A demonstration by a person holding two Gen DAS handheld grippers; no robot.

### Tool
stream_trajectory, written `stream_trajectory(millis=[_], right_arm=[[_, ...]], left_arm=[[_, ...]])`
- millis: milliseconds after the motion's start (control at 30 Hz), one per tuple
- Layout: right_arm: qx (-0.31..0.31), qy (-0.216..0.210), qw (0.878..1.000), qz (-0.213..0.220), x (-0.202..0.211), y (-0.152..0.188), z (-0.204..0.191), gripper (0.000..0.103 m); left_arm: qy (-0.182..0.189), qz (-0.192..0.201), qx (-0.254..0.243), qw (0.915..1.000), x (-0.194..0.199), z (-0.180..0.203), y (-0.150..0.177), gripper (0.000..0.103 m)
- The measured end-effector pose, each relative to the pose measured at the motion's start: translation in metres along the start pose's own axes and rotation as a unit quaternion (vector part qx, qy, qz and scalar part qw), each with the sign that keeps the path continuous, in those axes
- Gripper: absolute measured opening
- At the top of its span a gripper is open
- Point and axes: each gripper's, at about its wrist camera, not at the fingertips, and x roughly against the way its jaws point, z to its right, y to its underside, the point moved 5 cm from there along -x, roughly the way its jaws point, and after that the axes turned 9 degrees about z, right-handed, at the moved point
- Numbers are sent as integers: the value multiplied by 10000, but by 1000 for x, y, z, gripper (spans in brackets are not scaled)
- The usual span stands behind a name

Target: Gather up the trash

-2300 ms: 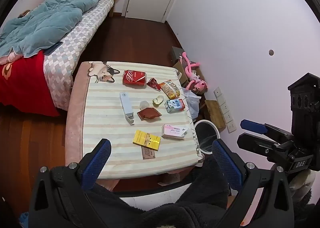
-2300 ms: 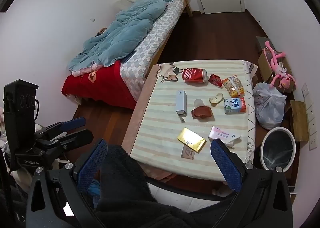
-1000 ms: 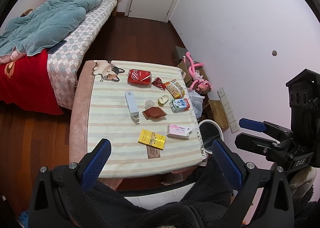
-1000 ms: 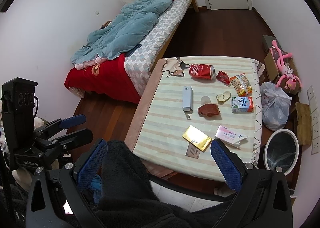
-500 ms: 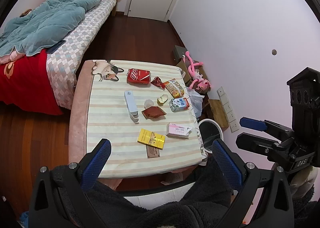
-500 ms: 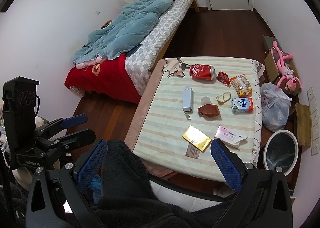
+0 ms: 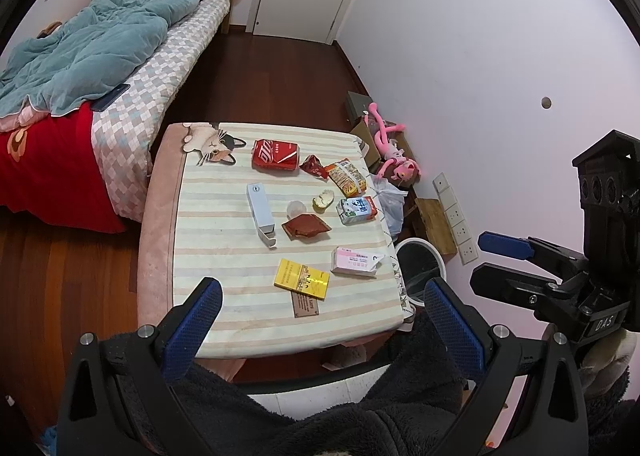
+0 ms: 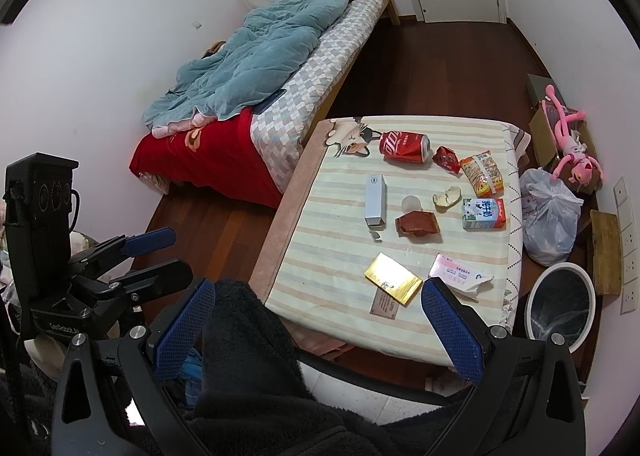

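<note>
I hold both grippers high and back from the worktop [image 7: 224,256], the left gripper [image 7: 320,320] and the right gripper [image 8: 316,320] each with jaws spread wide and empty, which I judge suits surveying the litter before picking a first piece. Nearest lie a brown card [image 7: 306,304], a yellow packet [image 7: 302,279] and a torn pink box [image 7: 354,262], then a brown wrapper [image 7: 306,226], a milk carton [image 7: 358,210] and, farthest, a crushed red can [image 7: 275,154]. The white bin [image 8: 560,306] stands on the floor just beside the worktop's right edge, handy for short drops.

A crushed red can [image 7: 275,154], wrappers, a milk carton [image 7: 357,210] and flattened boxes lie scattered across the striped surface [image 7: 224,256].
</note>
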Motion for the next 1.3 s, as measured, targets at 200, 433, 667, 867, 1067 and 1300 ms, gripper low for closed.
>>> stream_trajectory(millis=[200,433,667,867,1067,1300], right_arm=[[10,13,10000,-13,0,0,0,103],[14,11,10000,-1,0,0,-1,103],[25,14,10000,-4,1,0,0,103],[9,-13,10000,16,1,-1,0,103],[-34,628,9980,51,-24,-5,44,103],[448,1909,9713,-1349,-158,41,165,103]], left_arm=[[15,-4,15,10000,0,0,0,103],[8,0,5,10000,0,1,-1,103],[16,-7,-37,10000,1,4,-3,103],[6,-11,-41,10000,-1,5,-3,103],[-1169,165,-73,9930,-43,-22,4,103],[-2069,-896,394,9735,-177,-75,64,103]])
